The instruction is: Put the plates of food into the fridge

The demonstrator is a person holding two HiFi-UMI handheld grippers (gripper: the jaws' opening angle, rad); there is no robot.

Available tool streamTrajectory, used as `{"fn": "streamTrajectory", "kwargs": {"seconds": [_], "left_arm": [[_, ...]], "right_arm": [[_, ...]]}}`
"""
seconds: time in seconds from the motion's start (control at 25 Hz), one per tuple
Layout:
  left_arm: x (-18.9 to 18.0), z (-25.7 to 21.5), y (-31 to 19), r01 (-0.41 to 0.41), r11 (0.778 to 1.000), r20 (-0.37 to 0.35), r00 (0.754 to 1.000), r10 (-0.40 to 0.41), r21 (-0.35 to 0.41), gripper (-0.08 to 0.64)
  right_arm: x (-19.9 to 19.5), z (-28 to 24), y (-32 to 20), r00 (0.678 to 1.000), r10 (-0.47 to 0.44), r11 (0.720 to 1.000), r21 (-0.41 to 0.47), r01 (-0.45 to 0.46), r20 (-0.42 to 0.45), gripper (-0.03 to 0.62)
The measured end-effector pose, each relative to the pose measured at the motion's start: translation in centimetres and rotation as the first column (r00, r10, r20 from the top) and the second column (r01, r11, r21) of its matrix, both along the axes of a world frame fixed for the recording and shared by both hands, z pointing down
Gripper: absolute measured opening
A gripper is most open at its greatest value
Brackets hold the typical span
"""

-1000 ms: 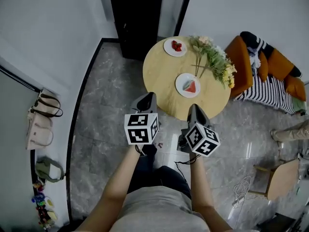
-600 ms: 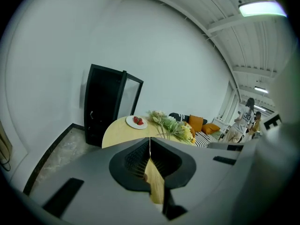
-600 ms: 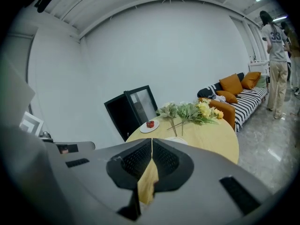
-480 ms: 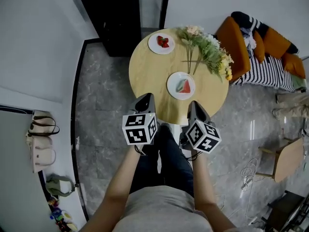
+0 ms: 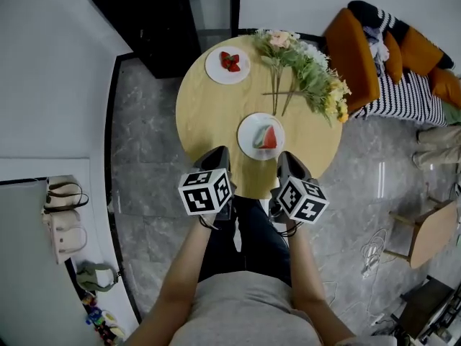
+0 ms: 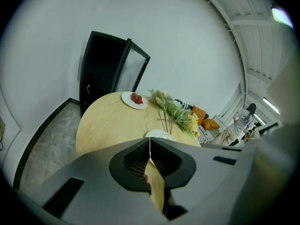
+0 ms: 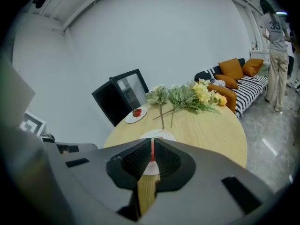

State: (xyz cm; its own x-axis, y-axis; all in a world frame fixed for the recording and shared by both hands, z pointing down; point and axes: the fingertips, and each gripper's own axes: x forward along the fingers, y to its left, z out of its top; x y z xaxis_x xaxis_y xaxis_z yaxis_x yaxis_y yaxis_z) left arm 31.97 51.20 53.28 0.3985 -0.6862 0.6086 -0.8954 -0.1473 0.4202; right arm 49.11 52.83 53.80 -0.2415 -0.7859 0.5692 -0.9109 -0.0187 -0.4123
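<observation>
Head view, grippers: the left gripper [image 5: 217, 157] and right gripper [image 5: 287, 161] are held side by side over the near edge of the round bench [image 5: 205, 117]. Their state is not readable from above.
Head view, task things: the near plate [image 5: 261, 136], with a red slice, is seen just beyond the right gripper. The far plate [image 5: 227, 64], with red fruit, is set at the back edge, close to the dark fridge [image 5: 155, 16]. Flowers [image 5: 306, 74] are laid to the right of both.
Left gripper view: the jaws are clenched to a thin slit and nothing is held. The fridge's glass door is shown; whether it is open cannot be told.
Right gripper view: the jaws are likewise clenched and empty, with the red of the slice seen through the slit. A standing person [image 7: 276, 50] by the sofa is shown in full only here.
Risk, grasp: the jaws must be parted first. A shallow plate pinched at one rim may be tilted and the slice slid off.
Risk, reach: the flower stems may be brushed on the way to the far plate.
Risk, fridge: if the door is shut, a free gripper is needed.
</observation>
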Motion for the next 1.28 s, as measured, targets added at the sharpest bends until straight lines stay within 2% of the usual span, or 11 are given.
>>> {"fn": "streamTrajectory", "kwargs": {"seconds": [0.2,0.44,0.6,0.68,0.76,1.0,1.28], "left_arm": [[2.1,2.8,-1.3,-0.057,0.992,-0.055,0.997,0.051,-0.11,0.012],[2.4,5.7,-2.3,-0.065,0.969,-0.094,0.995,0.043,-0.236,0.014],[2.6,6.8,-2.7,-0.074,0.961,-0.095,0.994,0.051,-0.266,0.032],[2.9,7.3,-2.8,-0.09,0.954,-0.13,0.99,0.054,-0.286,0.077],[3.2,7.7,-2.9,-0.11,0.947,-0.161,0.985,0.063,-0.302,0.087],[3.9,8.7,-2.8,-0.153,0.926,-0.214,0.973,0.081,-0.345,0.094],[4.5,9.5,-2.7,-0.144,0.912,-0.267,0.963,0.039,-0.384,0.094]], "right_arm": [[1.5,2.7,-1.5,0.999,-0.017,0.996,-0.092,0.019,0.029,0.015],[2.7,5.3,-2.6,0.999,-0.037,0.981,-0.19,0.041,0.027,0.017],[2.6,6.7,-3.2,0.996,-0.069,0.965,-0.249,0.081,0.055,0.018],[2.5,7.3,-3.6,0.992,-0.089,0.958,-0.266,0.109,0.086,0.062],[2.3,7.8,-4.0,0.986,-0.112,0.95,-0.278,0.142,0.122,0.09],[2.5,8.8,-4.5,0.967,-0.131,0.925,-0.324,0.198,0.219,0.094],[2.7,9.9,-4.0,0.957,-0.119,0.903,-0.373,0.215,0.263,0.094]]}}
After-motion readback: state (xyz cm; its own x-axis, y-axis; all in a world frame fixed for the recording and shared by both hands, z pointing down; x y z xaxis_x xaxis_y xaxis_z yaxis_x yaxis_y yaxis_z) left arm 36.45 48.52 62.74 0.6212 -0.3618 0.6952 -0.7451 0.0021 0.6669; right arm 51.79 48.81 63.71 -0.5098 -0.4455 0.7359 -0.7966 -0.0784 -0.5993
